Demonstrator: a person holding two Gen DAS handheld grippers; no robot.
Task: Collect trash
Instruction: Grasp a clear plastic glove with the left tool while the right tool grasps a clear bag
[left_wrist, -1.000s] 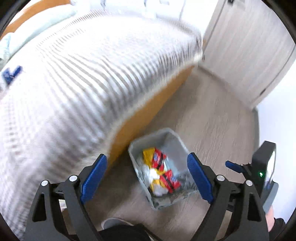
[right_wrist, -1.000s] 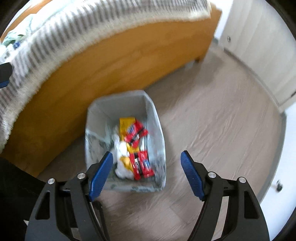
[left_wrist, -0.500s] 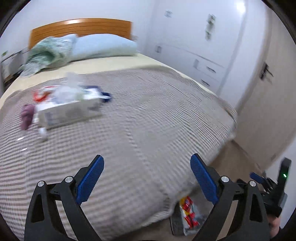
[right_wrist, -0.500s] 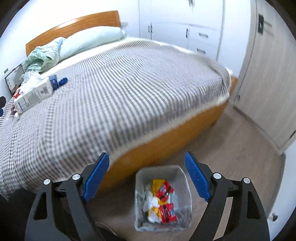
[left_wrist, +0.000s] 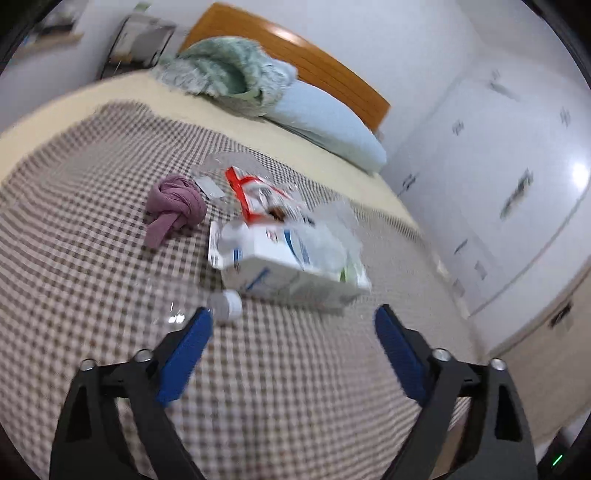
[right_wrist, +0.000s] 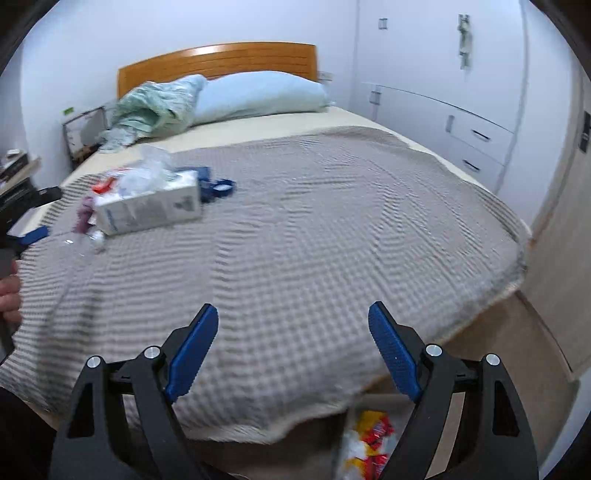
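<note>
Left gripper (left_wrist: 291, 321) over the checked bedspread (left_wrist: 92, 258), jaws apart with nothing between them — they have just been narrowing a little. Right gripper (right_wrist: 293, 319) above the near edge of the same bed, jaws spread, nothing between them; they widened a moment back.

Nearest the left gripper: a clear plastic bottle (left_wrist: 184, 306) lying on its side, white cap (left_wrist: 229, 303) just beside the left blue finger (left_wrist: 184, 360). Whether they touch, I cannot tell.

Just beyond, a white carton (left_wrist: 288, 273) lying flat with crumpled clear plastic (left_wrist: 328, 240) on top. A red-and-white wrapper (left_wrist: 255, 195) sits against its far side. Left of that, a knotted purple cloth (left_wrist: 173, 210), apart from the carton.

In the right wrist view the same heap lies far left on the bedspread, with a blue item (right_wrist: 216, 186) at the carton's right end. Left edge of that view — a hand (right_wrist: 9, 297) on the other gripper.

Low in the right view, on the floor below the bed's edge, red and yellow wrappers (right_wrist: 371, 439), partly hidden by the right finger.

Far end: pale blue pillow (right_wrist: 258, 94), green bedding (right_wrist: 155, 105), wooden headboard (right_wrist: 221, 59). White cupboards (right_wrist: 443, 74) along the right wall.
</note>
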